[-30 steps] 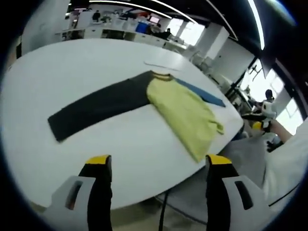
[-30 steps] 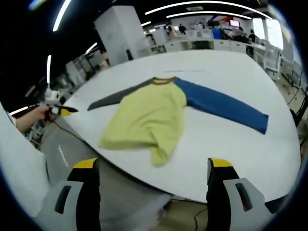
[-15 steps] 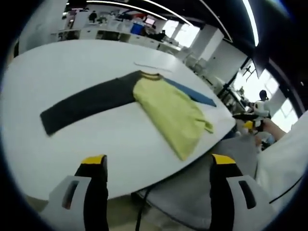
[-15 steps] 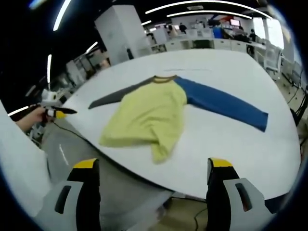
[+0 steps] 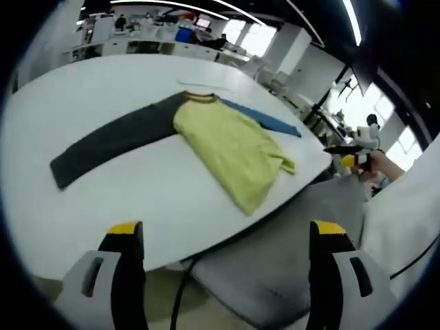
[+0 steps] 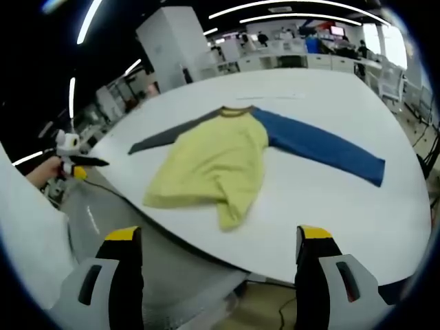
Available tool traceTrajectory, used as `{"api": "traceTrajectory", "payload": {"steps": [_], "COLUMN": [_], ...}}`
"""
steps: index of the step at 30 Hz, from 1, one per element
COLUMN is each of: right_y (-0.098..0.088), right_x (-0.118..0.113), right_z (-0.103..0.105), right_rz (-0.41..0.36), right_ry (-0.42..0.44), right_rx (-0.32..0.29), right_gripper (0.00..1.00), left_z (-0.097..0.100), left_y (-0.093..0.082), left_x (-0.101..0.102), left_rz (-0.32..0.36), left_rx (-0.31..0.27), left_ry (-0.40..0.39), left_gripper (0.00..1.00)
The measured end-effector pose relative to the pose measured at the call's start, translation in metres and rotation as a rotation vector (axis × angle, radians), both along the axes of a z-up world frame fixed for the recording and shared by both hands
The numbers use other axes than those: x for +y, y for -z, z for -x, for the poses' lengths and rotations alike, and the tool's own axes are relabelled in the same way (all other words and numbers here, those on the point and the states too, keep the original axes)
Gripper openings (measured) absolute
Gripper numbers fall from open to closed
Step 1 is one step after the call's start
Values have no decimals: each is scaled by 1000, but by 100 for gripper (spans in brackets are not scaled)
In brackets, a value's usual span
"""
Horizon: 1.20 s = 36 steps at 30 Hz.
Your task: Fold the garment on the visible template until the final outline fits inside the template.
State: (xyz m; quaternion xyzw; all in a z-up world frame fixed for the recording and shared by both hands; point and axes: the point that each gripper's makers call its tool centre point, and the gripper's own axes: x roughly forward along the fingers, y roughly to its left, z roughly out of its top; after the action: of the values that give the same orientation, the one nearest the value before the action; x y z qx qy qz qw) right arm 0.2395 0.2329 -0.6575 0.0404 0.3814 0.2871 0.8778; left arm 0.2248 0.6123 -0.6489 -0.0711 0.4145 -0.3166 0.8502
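Note:
A long-sleeved shirt lies flat on the white table (image 5: 103, 199), with its crumpled yellow body (image 5: 230, 148) reaching the near edge. One sleeve is dark grey (image 5: 110, 141) and the other blue (image 5: 265, 118). In the right gripper view the yellow body (image 6: 216, 161) lies between the blue sleeve (image 6: 323, 148) and the grey sleeve (image 6: 165, 134). My left gripper (image 5: 227, 258) hangs open short of the table edge, holding nothing. My right gripper (image 6: 213, 265) is open too, off the table's near edge. Each gripper also appears in the other's view, the right gripper (image 5: 347, 157) and the left gripper (image 6: 72, 163), both in a hand.
A faint pale line (image 6: 271, 97) runs across the table beyond the collar. The table edge (image 6: 206, 244) curves just below the shirt's hem. Grey cloth of the person's lap (image 5: 275, 261) lies under the grippers. Desks and chairs (image 6: 289, 62) stand far behind.
The left gripper view has swung, so the shirt sits higher and further left in it and more of the lap shows. The shirt itself has not moved. The right gripper view is almost unchanged.

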Motion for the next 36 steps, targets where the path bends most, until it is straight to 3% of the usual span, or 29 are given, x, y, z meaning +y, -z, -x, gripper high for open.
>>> {"api": "traceTrajectory", "payload": {"steps": [14, 22, 36], "right_y": [5, 7, 10], "right_x": [-1, 0, 1], "right_z": [-1, -2, 2], "right_rz": [-9, -14, -20], "right_ry": [-12, -18, -35], "right_rx": [13, 16, 35], "right_gripper": [92, 92, 85], "left_z": [7, 2, 2], "left_y": [2, 6, 12], "left_x": [-4, -3, -10], "left_rz": [-22, -25, -19], "left_rx": [20, 22, 36], "left_ry": [-5, -4, 14], "left_gripper": [100, 100, 96]}}
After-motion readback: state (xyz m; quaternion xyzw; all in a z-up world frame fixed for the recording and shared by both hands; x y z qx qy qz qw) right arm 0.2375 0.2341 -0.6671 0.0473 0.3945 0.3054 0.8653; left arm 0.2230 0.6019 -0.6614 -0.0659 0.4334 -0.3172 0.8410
